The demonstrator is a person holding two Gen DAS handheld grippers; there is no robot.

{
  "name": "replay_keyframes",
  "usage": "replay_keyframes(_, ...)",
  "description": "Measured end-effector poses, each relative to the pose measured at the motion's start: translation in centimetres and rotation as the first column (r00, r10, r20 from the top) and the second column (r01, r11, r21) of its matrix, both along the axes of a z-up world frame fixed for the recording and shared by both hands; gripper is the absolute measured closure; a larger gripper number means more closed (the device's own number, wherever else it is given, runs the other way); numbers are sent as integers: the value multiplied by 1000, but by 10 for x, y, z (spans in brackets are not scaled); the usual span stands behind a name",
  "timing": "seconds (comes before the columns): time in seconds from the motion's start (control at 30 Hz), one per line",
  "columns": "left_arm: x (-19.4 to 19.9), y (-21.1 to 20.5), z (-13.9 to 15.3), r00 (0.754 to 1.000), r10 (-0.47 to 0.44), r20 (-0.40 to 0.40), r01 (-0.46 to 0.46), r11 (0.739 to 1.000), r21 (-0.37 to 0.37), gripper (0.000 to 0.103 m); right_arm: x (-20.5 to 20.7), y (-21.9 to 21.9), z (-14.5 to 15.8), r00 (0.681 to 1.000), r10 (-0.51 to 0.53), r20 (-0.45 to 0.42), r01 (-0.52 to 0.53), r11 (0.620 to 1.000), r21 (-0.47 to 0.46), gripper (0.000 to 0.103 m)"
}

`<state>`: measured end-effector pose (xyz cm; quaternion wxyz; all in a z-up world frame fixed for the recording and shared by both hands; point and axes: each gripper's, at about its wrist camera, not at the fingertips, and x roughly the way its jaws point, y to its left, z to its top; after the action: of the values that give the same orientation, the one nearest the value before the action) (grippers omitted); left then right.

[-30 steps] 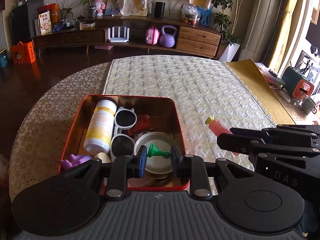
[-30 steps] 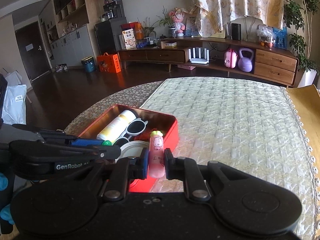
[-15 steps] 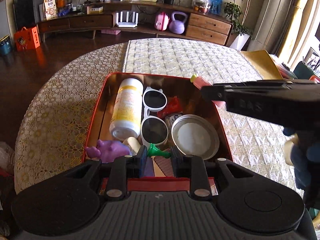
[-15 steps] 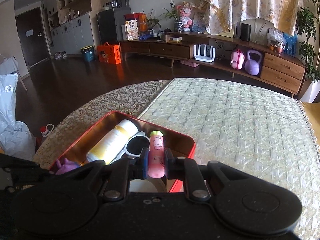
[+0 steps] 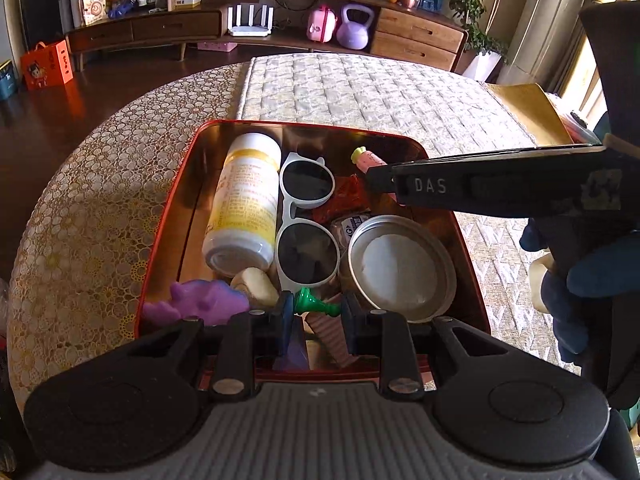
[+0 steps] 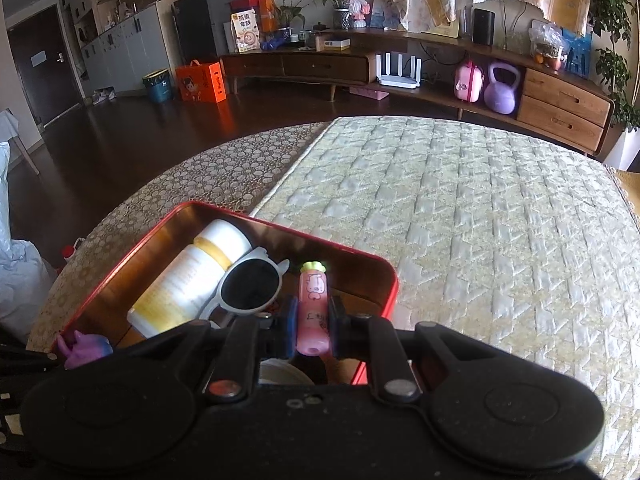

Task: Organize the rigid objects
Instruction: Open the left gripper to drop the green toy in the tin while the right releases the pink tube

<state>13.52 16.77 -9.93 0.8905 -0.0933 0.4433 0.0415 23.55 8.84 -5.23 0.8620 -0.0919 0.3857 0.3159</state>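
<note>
The left gripper [image 5: 316, 308] is pinching a green pawn [image 5: 314, 305] crosswise between nearly closed jaws, low over the near end of the red tin [image 5: 168, 216]; just ahead of the jaws are lying the sunglasses [image 5: 306, 216], with a bottle [image 5: 244, 204] to their left, a round lid [image 5: 402, 262] to the right and a purple toy [image 5: 196, 306] just left of the jaws. The right gripper [image 6: 313, 326] is clamping a pink tube [image 6: 313, 300] lengthwise, jaws closed on its sides, its green cap pointing forward over the tin's far right corner.
</note>
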Motion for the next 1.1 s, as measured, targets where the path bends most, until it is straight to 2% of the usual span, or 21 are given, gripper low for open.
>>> replay_keyframes(0.33,4,-1,-2,1000,2,2,-2,1000,10,78,-2,-3,-1,1000,-1,-14,1,1000,13,82)
replay_keyframes(0.73,-2,1,2,1000,20,-2,-20,1000,-13,78,-19,-16,17,1000,-5,-23,7,998,70,75)
replay_keyframes(0.87,-9,-2,8,1000,22,12,-22,1000,-10,73,-32,-22,24,1000,14,-16,-13,996,87,70)
replay_keyframes(1.1,-22,-7,22,999,20,38,-19,1000,-7,73,-57,-40,40,999,32,8,-33,992,121,60)
